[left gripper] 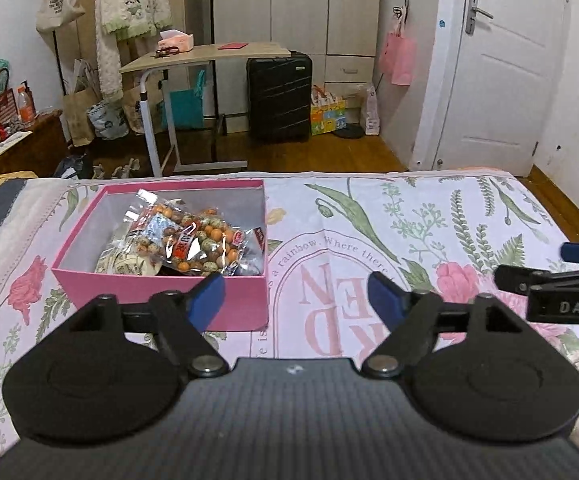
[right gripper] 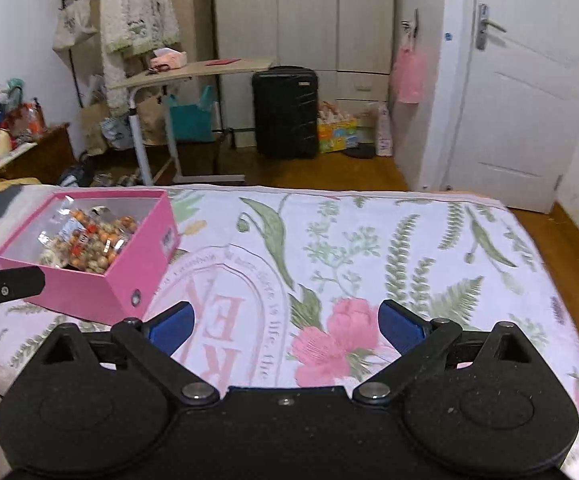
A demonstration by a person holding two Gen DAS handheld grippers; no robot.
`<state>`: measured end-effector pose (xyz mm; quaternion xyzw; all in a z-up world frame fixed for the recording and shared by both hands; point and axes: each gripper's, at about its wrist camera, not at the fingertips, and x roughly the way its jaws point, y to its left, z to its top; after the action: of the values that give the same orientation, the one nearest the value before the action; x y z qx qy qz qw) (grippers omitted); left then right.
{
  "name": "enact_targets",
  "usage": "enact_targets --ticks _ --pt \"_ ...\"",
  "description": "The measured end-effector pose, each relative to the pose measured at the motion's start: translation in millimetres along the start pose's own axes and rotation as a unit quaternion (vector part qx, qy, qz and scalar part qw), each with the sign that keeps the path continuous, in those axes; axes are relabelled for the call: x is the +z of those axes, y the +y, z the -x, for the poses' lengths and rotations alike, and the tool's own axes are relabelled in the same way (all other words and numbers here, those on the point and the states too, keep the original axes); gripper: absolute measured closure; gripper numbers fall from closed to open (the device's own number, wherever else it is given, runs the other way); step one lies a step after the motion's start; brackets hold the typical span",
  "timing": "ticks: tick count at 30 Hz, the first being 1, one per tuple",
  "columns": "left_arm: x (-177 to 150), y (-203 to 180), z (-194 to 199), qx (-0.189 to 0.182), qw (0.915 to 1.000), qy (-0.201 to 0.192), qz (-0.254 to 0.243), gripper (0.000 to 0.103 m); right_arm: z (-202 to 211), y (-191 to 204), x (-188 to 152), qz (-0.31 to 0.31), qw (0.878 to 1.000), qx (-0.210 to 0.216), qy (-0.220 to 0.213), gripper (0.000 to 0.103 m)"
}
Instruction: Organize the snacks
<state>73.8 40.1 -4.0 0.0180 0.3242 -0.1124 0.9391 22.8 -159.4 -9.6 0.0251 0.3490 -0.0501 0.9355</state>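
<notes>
Snacks (left gripper: 193,240) lie in clear bags piled in the pink box (left gripper: 161,296), none in either of my grippers. My left gripper (left gripper: 297,296) has its jaws spread wide with nothing between them, its left blue pad (left gripper: 208,298) in front of the box's near wall. My right gripper (right gripper: 285,322) is also wide open and empty, over the pink flower on the floral sheet (right gripper: 409,240). The box sits on the bed, to the left in both views, its long axis running away from me toward the bed's far edge. Past the bed stand a black suitcase (left gripper: 279,96) and a white door (left gripper: 505,68).
</notes>
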Motion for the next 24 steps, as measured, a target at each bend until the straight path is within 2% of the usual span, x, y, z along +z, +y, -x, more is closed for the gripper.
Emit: enact_targets --ticks 3,6,11,24 --pt "-4 1 -1 0.009 1.0000 0.000 0.004 0.012 5 2 -1 -0.010 1.000 -0.003 0.010 0.003" --pt "-6 3 -1 0.022 0.9997 0.002 0.006 0.008 12 4 -4 -0.011 1.000 -0.001 0.008 0.003" --pt "-9 2 -2 0.037 0.9993 0.010 0.002 0.008 17 8 -8 -0.014 1.000 0.010 0.013 0.003" --pt "-18 -2 1 0.055 0.9985 0.009 0.002 0.008 20 15 -16 0.002 0.999 -0.028 -0.015 0.003"
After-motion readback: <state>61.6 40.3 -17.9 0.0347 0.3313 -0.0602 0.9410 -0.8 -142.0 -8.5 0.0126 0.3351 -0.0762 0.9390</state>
